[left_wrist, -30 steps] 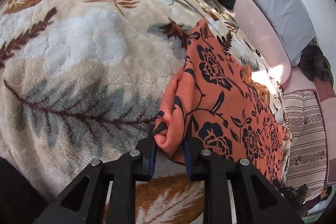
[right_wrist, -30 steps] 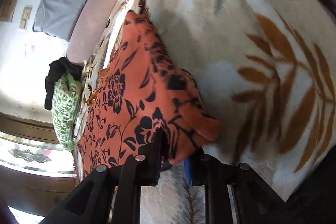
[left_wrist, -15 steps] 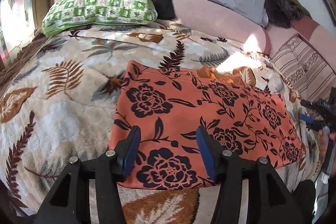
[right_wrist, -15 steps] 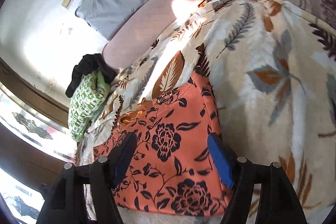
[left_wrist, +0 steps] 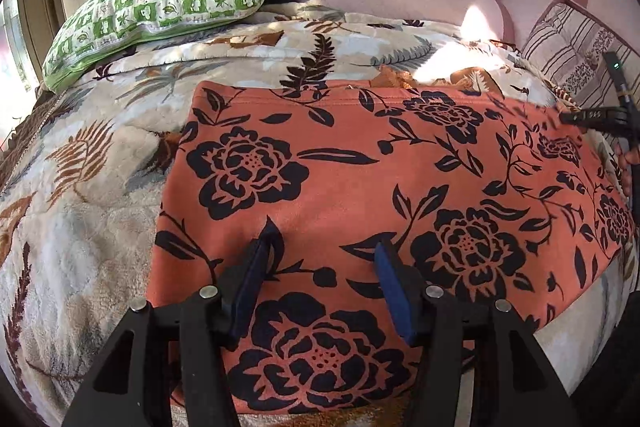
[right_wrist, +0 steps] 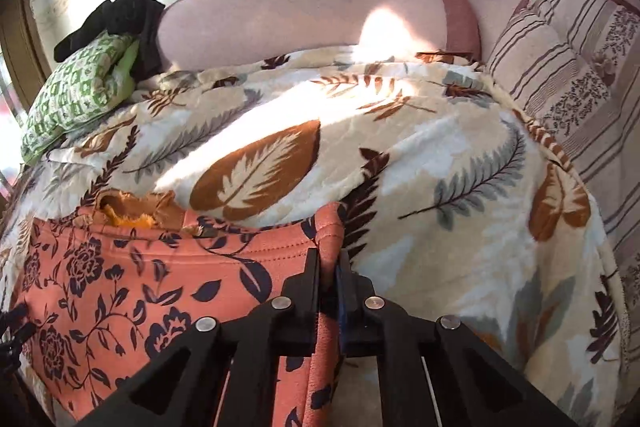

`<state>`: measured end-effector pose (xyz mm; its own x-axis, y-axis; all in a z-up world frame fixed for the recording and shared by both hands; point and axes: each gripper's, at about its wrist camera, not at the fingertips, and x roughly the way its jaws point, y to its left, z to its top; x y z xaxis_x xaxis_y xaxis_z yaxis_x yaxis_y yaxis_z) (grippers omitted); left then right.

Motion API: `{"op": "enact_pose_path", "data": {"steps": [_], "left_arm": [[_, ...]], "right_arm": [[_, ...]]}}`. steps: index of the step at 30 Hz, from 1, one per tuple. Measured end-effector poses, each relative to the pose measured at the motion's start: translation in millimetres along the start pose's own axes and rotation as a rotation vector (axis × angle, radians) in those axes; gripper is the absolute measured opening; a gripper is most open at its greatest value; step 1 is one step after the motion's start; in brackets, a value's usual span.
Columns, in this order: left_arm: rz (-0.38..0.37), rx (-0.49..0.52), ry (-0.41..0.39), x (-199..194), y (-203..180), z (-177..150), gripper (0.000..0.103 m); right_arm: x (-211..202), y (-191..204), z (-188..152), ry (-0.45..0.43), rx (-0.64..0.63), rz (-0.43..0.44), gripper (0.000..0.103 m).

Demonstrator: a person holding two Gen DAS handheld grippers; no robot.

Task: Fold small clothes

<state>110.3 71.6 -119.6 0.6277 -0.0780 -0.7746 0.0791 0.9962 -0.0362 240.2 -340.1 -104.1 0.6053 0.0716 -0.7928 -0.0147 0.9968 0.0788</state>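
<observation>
Leaf-print blanket [right_wrist: 460, 155] bears orange floral garment [left_wrist: 360, 187], its corner pinched by right claw [right_wrist: 329, 267]

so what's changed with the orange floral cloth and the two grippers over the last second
A second ago both grippers pinched bunched corners of the orange floral cloth. Since then it has been spread flat on the leaf blanket. The left gripper let go, its jaws opening, nothing between them. The right gripper opened, then closed again on the cloth's right edge. The green pillow stayed put.
</observation>
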Motion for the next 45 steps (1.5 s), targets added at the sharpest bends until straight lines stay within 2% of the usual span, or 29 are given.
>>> {"op": "enact_pose_path", "data": {"steps": [2, 4, 5, 6, 7, 8, 9, 11, 15, 17, 18, 19, 20, 21, 22, 23, 25, 27, 28, 29, 30, 31, 33, 35, 36, 38, 42, 43, 45], "left_arm": [[0.011, 0.019, 0.012, -2, -3, 3, 0.059], [0.007, 0.014, 0.01, -9, -3, 7, 0.059], [0.001, 0.004, -0.009, -16, -2, 9, 0.059], [-0.001, -0.002, -0.029, -22, -2, 10, 0.059], [0.0, -0.004, -0.044, -28, -2, 12, 0.059], [0.0, -0.006, -0.056, -33, -2, 12, 0.059], [0.0, -0.011, -0.062, -37, -2, 12, 0.06], [-0.008, -0.032, -0.06, -43, -1, 9, 0.06], [-0.014, -0.104, -0.037, -48, 9, -3, 0.06], [-0.049, -0.143, 0.015, -39, 18, -13, 0.072], [-0.053, -0.165, 0.061, -30, 24, -18, 0.073], [-0.053, -0.182, 0.093, -21, 29, -23, 0.073], [-0.067, -0.186, 0.102, -15, 34, -27, 0.072], [-0.063, -0.172, 0.089, -18, 35, -29, 0.072], [-0.038, -0.162, 0.091, -25, 33, -28, 0.072], [-0.02, -0.167, 0.081, -35, 32, -26, 0.072], [-0.052, -0.188, -0.005, -61, 31, -23, 0.072], [-0.068, -0.171, -0.055, -72, 28, -24, 0.072], [-0.041, -0.149, -0.039, -66, 26, -26, 0.073], [-0.008, -0.123, 0.025, -49, 24, -29, 0.073], [0.022, -0.104, 0.131, -26, 24, -34, 0.073], [0.032, -0.084, 0.158, -18, 25, -37, 0.073], [0.062, -0.049, 0.086, -36, 16, -31, 0.073], [0.045, -0.035, 0.022, -54, 5, -19, 0.073], [0.038, -0.027, -0.02, -62, 0, -13, 0.073], [0.017, -0.006, -0.086, -70, -15, 1, 0.074], [-0.042, -0.009, -0.127, -59, -43, 27, 0.074], [-0.056, -0.007, -0.12, -51, -49, 31, 0.074], [-0.064, 0.0, -0.112, -38, -61, 35, 0.074]], "right_arm": [[37, -9, -8, 0.12, 0.043, 0.041, 0.011], [33, -19, -12, 0.087, 0.11, 0.077, 0.013], [23, -26, -11, 0.064, 0.158, 0.087, 0.026], [12, -32, -11, 0.046, 0.201, 0.094, 0.051], [-1, -36, -12, 0.025, 0.23, 0.089, 0.066], [-19, -39, -14, -0.01, 0.249, 0.087, 0.072], [-37, -39, -16, -0.037, 0.265, 0.111, 0.072], [-71, -34, -26, -0.054, 0.316, 0.228, 0.072], [-108, 3, -66, -0.01, 0.389, 0.588, 0.078], [-105, 17, -97, 0.031, 0.426, 0.685, 0.083], [-95, 21, -113, 0.061, 0.441, 0.691, 0.083], [-78, 20, -129, 0.101, 0.458, 0.648, 0.083], [-57, 14, -144, 0.161, 0.495, 0.558, 0.083], [-43, 4, -158, 0.194, 0.563, 0.532, 0.075], [-49, -3, -163, 0.136, 0.622, 0.57, 0.075], [-60, -5, -162, 0.117, 0.637, 0.564, 0.076], [-87, 1, -154, 0.07, 0.562, 0.492, 0.08], [-100, 7, -153, 0.018, 0.499, 0.53, 0.087], [-98, 7, -156, 0.02, 0.493, 0.543, 0.087], [-87, 3, -161, 0.048, 0.509, 0.53, 0.087], [-70, -3, -168, 0.105, 0.546, 0.499, 0.087], [-62, -11, -175, 0.105, 0.604, 0.54, 0.086], [-72, -18, -175, 0.07, 0.667, 0.567, 0.086], [-95, -21, -171, 0.007, 0.634, 0.53, 0.086], [-104, -25, -171, -0.015, 0.631, 0.55, 0.086], [-110, -36, -178, 0.001, 0.682, 0.599, 0.086], [-91, -42, -214, 0.109, 0.906, 0.722, 0.087], [-84, -36, -218, 0.128, 0.927, 0.73, 0.087], [-76, -31, -219, 0.104, 0.952, 0.711, 0.087]]}}
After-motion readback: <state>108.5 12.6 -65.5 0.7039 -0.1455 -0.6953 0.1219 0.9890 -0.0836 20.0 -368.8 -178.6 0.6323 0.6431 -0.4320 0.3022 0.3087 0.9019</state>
